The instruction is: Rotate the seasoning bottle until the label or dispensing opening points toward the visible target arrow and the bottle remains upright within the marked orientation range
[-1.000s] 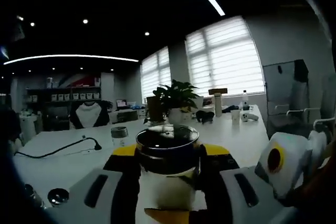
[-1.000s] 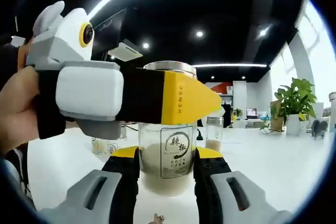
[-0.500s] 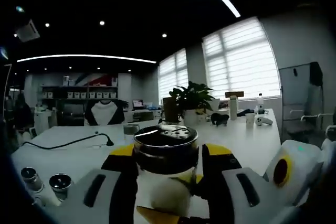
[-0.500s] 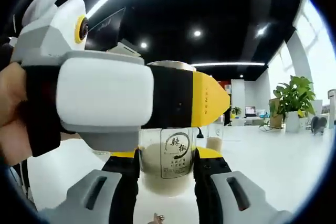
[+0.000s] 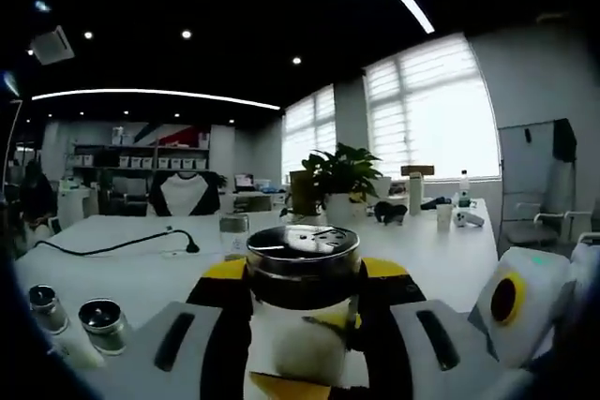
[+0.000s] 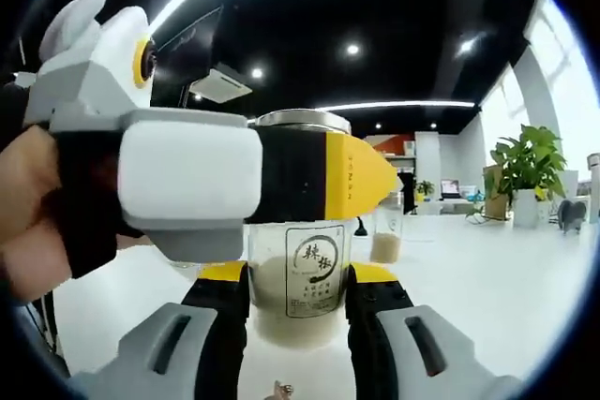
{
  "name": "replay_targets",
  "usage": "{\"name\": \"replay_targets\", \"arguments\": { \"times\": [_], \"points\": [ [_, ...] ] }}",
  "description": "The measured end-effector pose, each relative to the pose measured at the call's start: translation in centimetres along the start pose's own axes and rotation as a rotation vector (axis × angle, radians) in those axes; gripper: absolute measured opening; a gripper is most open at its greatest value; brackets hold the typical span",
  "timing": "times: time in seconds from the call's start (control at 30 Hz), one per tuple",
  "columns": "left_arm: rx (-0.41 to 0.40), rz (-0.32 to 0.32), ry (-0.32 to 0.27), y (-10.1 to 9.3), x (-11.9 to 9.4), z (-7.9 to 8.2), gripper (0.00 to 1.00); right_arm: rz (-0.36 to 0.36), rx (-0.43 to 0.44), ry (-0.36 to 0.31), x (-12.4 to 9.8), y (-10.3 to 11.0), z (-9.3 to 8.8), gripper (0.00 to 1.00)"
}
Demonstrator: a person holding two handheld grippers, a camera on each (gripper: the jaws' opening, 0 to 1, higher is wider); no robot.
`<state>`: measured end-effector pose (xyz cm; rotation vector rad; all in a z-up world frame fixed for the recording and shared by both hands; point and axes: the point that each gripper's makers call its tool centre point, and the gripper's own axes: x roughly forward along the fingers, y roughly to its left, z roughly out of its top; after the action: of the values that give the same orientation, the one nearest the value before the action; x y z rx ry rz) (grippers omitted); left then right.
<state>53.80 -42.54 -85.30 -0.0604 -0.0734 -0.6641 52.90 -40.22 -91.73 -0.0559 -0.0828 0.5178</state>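
The seasoning bottle (image 6: 300, 274) is clear glass with pale powder, a white label facing the right gripper view and a dark shaker lid (image 5: 302, 248) with holes. It stands upright. My right gripper (image 6: 298, 280) is shut on the bottle's lower body, a yellow-tipped jaw on each side. My left gripper (image 5: 302, 274) is shut on the lid from another side. In the right gripper view that left gripper (image 6: 319, 173) crosses from the left at lid height, held by a hand (image 6: 33, 222). The right gripper's white body (image 5: 514, 299) shows at lower right in the left gripper view.
A long white table (image 5: 122, 274) carries two small metal-lidded jars (image 5: 101, 321) at lower left, a black cable (image 5: 112, 246), another seasoning bottle (image 5: 234, 229) and a potted plant (image 5: 339, 175). A second filled jar (image 6: 386, 236) stands behind the held bottle.
Both views have shifted a little with the hands. The left gripper swung slightly around the lid and the two small jars came further into the left gripper view. Both grips hold.
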Motion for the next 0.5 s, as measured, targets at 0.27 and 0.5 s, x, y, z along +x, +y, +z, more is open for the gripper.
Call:
{"name": "replay_targets", "arguments": {
  "times": [0.27, 0.5],
  "points": [
    [0.002, -0.045, 0.003, 0.5, -0.3, 0.0, 0.45, 0.067, -0.016, 0.003, 0.1, 0.6, 0.2, 0.38],
    [0.018, -0.075, 0.017, 1.2, -0.2, -0.4, 0.45, 0.131, -0.037, 0.001, -0.5, 1.3, 0.5, 0.36]
  ]
}}
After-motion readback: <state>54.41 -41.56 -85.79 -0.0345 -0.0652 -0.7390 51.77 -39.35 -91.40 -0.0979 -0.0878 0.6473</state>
